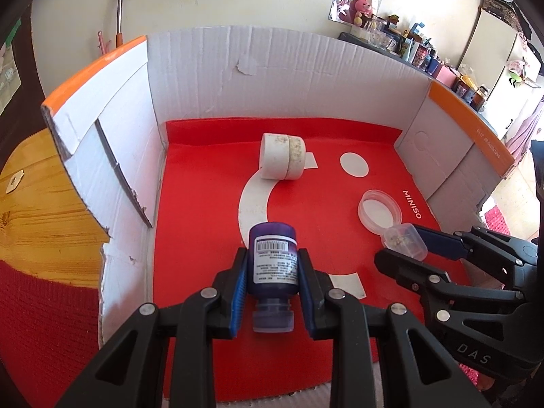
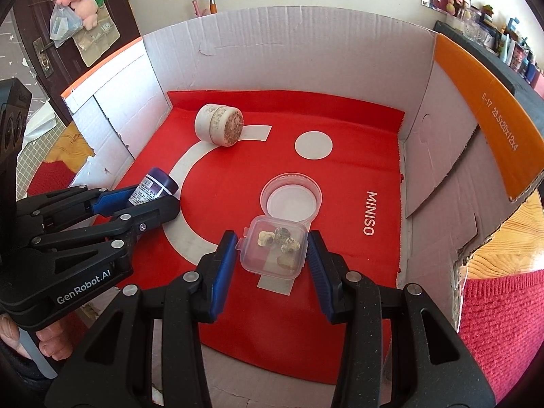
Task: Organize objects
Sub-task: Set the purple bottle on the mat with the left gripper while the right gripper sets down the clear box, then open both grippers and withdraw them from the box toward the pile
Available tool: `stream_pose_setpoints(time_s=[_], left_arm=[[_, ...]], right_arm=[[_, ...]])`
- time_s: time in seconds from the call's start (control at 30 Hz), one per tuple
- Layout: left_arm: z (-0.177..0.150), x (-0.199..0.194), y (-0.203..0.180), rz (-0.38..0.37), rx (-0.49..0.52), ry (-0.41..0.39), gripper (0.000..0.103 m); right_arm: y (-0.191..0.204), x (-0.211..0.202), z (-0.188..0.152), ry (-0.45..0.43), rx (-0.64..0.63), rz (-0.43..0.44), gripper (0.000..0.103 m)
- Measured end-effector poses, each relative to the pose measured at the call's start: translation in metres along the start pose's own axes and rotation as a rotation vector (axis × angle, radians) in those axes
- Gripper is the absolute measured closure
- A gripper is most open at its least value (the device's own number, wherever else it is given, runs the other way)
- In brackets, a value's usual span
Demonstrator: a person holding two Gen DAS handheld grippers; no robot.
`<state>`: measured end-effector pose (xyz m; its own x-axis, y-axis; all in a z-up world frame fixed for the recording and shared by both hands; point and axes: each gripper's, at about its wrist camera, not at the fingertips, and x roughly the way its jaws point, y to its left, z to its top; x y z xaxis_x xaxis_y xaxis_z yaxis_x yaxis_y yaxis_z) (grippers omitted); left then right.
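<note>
A purple bottle (image 1: 272, 265) with a barcode label sits in my left gripper (image 1: 272, 255), which is shut on its body, cap end toward the camera. In the right wrist view that gripper (image 2: 156, 200) and the bottle (image 2: 154, 185) hover at the left of the box. My right gripper (image 2: 272, 241) is shut on a small clear square case (image 2: 272, 250) holding several shell-like bits. The left wrist view shows the same case (image 1: 406, 241) between the right gripper's (image 1: 403, 246) fingers. Both grippers hang over the red MINISO mat (image 1: 204, 204) inside the cardboard box (image 1: 272, 74).
A white round jar (image 2: 219, 124) lies on its side at the back of the mat. A clear round lid (image 2: 290, 200) rests just beyond the case. The box stands on a wooden table (image 1: 40, 204) with red cloth (image 2: 503, 323) alongside. A hand (image 2: 44, 343) grips the left tool.
</note>
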<state>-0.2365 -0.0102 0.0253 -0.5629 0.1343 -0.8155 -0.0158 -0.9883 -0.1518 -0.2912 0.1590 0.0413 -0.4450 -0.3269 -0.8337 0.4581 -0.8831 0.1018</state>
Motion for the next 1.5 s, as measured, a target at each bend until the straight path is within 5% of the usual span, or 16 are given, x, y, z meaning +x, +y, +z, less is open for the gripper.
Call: stream_pose_setpoints(time_s=[0.57,0.7,1.5], left_arm=[[0.001,0.001,-0.001,0.004,0.010,-0.006,0.072],[0.001,0.001,-0.001,0.010,0.011,-0.009,0.065],[-0.007,-0.022,-0.005,0.022,0.015,-0.053,0.053]], right_arm=[[0.001,-0.001,0.001,-0.008,0.010,0.008,0.062],[0.001,-0.002,0.000,-0.009,0.011,0.013,0.048],[0.010,-0.027,-0.012,-0.046,-0.005,-0.005,0.039]])
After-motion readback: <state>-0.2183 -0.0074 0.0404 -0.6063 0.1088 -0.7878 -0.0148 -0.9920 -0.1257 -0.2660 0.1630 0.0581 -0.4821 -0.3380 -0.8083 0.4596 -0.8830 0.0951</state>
